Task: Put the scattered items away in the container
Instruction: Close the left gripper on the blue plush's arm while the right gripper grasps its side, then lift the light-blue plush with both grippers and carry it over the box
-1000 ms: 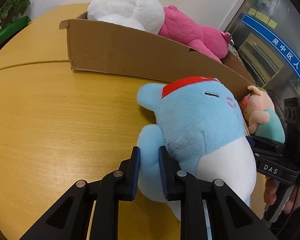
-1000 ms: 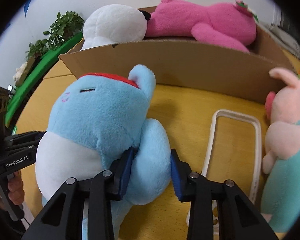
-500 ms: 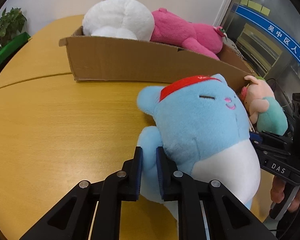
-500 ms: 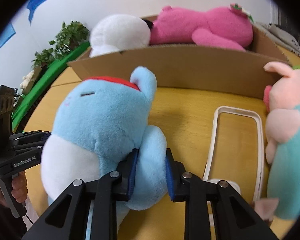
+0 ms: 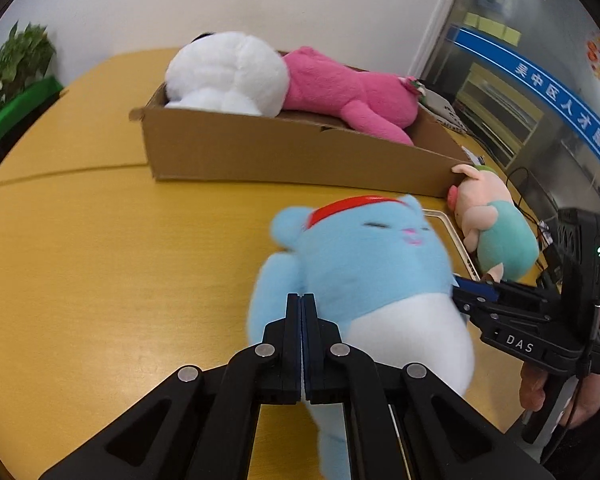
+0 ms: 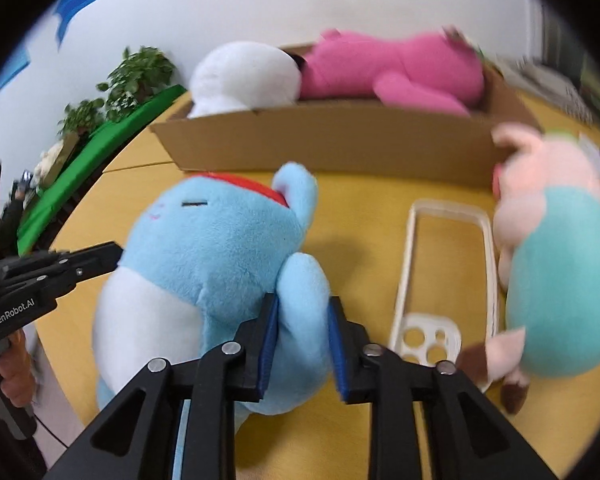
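At the twelve o'clock position ahead of both tools, the blue plush toy (image 5: 364,264) hangs between them over the yellow table (image 5: 100,260), short of the cardboard box (image 5: 280,152). The left gripper (image 5: 302,300) is fully closed, its pads pressed flat together at the toy's flank, with the toy's body from twelve to three o'clock of the tips; whether any fabric is pinched cannot be told. The right gripper (image 6: 303,320) has one stubby arm of the toy between its blue pads, which press on it, and its jaws are opening slightly; the toy's body fills the view from nine to twelve o'clock. The toy is light blue with a white belly, rounded ears, a red band across the top of the head, closed-eye lines and a small pink mouth. In the box, at twelve o'clock beyond the toy, lie a white plush (image 5: 228,72) and a pink plush (image 5: 340,88). A pig plush (image 5: 496,228) in a teal garment lies on the table at two o'clock in the left wrist view, touching the box corner, with a white phone case (image 6: 404,280) flat between it and the blue toy. Legible markings: "DAS" on the right tool body, "GenRobot.AI" on the left tool body, and a blue wall sign (image 5: 540,100) bearing white Chinese characters.
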`<state>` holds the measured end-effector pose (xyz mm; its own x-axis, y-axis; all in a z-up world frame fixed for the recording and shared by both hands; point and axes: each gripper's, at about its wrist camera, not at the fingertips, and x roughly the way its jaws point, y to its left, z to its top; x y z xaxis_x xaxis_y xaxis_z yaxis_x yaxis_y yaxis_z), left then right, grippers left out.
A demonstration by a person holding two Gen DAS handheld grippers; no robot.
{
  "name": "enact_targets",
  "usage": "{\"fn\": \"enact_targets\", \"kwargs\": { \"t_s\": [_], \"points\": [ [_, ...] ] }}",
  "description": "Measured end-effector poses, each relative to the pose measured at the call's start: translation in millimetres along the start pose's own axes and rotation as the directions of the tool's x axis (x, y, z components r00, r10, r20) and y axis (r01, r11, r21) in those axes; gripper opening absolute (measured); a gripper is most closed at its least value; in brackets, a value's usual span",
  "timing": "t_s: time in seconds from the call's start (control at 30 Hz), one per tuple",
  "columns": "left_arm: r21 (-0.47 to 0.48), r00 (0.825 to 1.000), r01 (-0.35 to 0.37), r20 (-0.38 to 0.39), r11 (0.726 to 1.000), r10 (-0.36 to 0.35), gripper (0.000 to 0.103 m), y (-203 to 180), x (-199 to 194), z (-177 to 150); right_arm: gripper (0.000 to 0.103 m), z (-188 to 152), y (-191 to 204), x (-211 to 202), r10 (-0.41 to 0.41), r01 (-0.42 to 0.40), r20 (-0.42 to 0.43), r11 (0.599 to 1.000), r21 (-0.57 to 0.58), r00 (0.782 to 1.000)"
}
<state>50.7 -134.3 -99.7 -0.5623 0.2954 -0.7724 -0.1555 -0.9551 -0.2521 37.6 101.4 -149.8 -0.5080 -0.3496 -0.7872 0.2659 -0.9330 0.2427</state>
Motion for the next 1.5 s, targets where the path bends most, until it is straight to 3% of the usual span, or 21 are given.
{"fn": "enact_targets", "kwargs": {
  "t_s": [0.1, 0.17, 0.27, 0.3, 0.4, 0.5, 0.57, 0.63, 0.67, 0.77, 0.87, 0.93, 1.0, 1.07, 1.1, 1.17, 1.2, 1.23, 1.27, 1.37, 1.5],
  "points": [
    [-0.053, 1.000, 0.015, -0.025, 0.999, -0.016, 0.001, 17.6, 11.0, -2.0, 0.031, -6.3, -7.3, 5.7, -0.019, 0.019, -0.036, 1.000, 0.006, 0.999],
    [-0.061, 0.999, 0.017, -0.043, 0.998, -0.020, 0.001, 23.1, 17.8, -1.9, 0.050, -8.3, -8.2, 9.4, -0.042, 0.042, -0.043, 0.999, -0.001, 0.998],
    [-0.052, 0.998, 0.016, -0.064, 0.999, -0.020, 0.003, 27.6, 30.6, 2.8, 0.065, -10.5, -11.2, 15.3, -0.038, 0.039, -0.061, 0.999, 0.022, 0.997],
    [-0.055, 0.997, 0.015, -0.071, 0.998, -0.019, 0.011, 29.6, 35.0, 4.7, 0.066, -11.2, -11.8, 16.8, -0.039, 0.041, -0.068, 0.999, 0.022, 0.997],
    [-0.063, 0.996, -0.044, -0.079, 0.997, 0.039, 0.046, 36.4, 43.7, 9.4, 0.068, -13.7, -12.1, 20.9, -0.040, 0.042, -0.080, 0.999, 0.018, 0.996],
    [-0.083, 0.998, 0.008, -0.064, 0.996, -0.014, 0.050, 45.5, 39.2, 11.3, 0.068, -14.9, -10.9, 21.5, -0.044, 0.044, -0.081, 0.999, -0.004, 0.996],
    [-0.087, 0.998, 0.026, -0.047, 0.996, -0.031, 0.061, 53.5, 31.3, 12.4, 0.068, -14.9, -11.0, 21.3, -0.045, 0.044, -0.083, 0.999, -0.012, 0.996],
    [-0.089, 0.996, 0.084, -0.018, 0.992, -0.086, 0.088, 59.9, 20.1, 13.7, 0.068, -15.8, -10.9, 20.6, -0.047, 0.045, -0.080, 0.999, -0.019, 0.996],
    [-0.089, 0.993, 0.115, -0.007, 0.989, -0.116, 0.089, 61.3, 15.8, 14.5, 0.068, -16.5, -10.6, 20.6, -0.046, 0.045, -0.076, 0.999, -0.023, 0.996],
    [-0.049, 0.990, 0.140, 0.018, 0.989, -0.140, 0.089, 58.3, 5.3, 20.5, 0.068, -17.4, -10.4, 20.3, -0.049, 0.047, -0.072, 0.998, -0.027, 0.996],
    [0.002, 0.993, 0.110, -0.051, 0.994, -0.110, 0.088, 47.1, 23.7, 24.7, 0.068, -16.6, -7.9, 21.3, -0.055, 0.052, -0.072, 0.998, -0.043, 0.996],
    [0.029, 0.990, 0.104, -0.101, 0.994, -0.101, 0.077, 41.0, 41.2, 24.3, 0.068, -16.5, -6.6, 21.7, -0.053, 0.050, -0.068, 0.997, -0.052, 0.996],
    [0.033, 0.980, 0.142, -0.143, 0.989, -0.136, 0.066, 37.1, 55.1, 22.6, 0.068, -17.2, -6.5, 21.2, -0.049, 0.046, -0.062, 0.997, -0.056, 0.997],
    [0.051, 0.978, 0.143, -0.162, 0.988, -0.133, 0.047, 31.4, 61.8, 21.2, 0.068, -19.0, -5.8, 20.5, -0.050, 0.046, -0.056, 0.997, -0.066, 0.997],
    [0.059, 0.975, 0.155, -0.170, 0.986, -0.143, 0.031, 28.7, 63.4, 21.5, 0.068, -20.1, -4.9, 20.1, -0.047, 0.043, -0.056, 0.997, -0.069, 0.997],
    [0.089, 0.978, 0.136, -0.169, 0.987, -0.119, 0.028, 22.3, 61.1, 21.7, 0.067, -22.3, -0.6, 19.2, -0.038, 0.034, -0.060, 0.997, -0.074, 0.997],
    [0.114, 0.980, 0.124, -0.168, 0.986, -0.104, 0.027, 18.1, 58.8, 21.5, 0.065, -23.7, 1.3, 19.1, -0.039, 0.034, -0.060, 0.996, -0.080, 0.997],
    [0.132, 0.982, 0.116, -0.165, 0.984, -0.094, 0.026, 14.1, 56.9, 21.1, 0.049, -24.6, 3.5, 18.8, -0.027, 0.022, -0.060, 0.996, -0.089, 0.998],
    [0.149, 0.984, 0.107, -0.160, 0.983, -0.083, 0.025, 11.2, 55.1, 20.6, 0.024, -25.5, 8.1, 19.0, 0.019, -0.026, -0.068, 0.994, -0.102, 0.998],
    [0.171, 0.990, 0.079, -0.132, 0.982, -0.057, 0.023, 3.6, 44.3, 20.1, 0.022, -29.7, 24.5, 19.7, -0.022, 0.013, -0.050, 0.986, -0.166, 0.998],
    [0.146, 0.995, 0.082, -0.075, 0.986, -0.071, 0.023, 2.4, 24.2, 30.3, 0.020, -25.4, 16.9, 17.5, 0.069, -0.074, -0.046, 0.991, -0.107, 0.997]
  ]
}}
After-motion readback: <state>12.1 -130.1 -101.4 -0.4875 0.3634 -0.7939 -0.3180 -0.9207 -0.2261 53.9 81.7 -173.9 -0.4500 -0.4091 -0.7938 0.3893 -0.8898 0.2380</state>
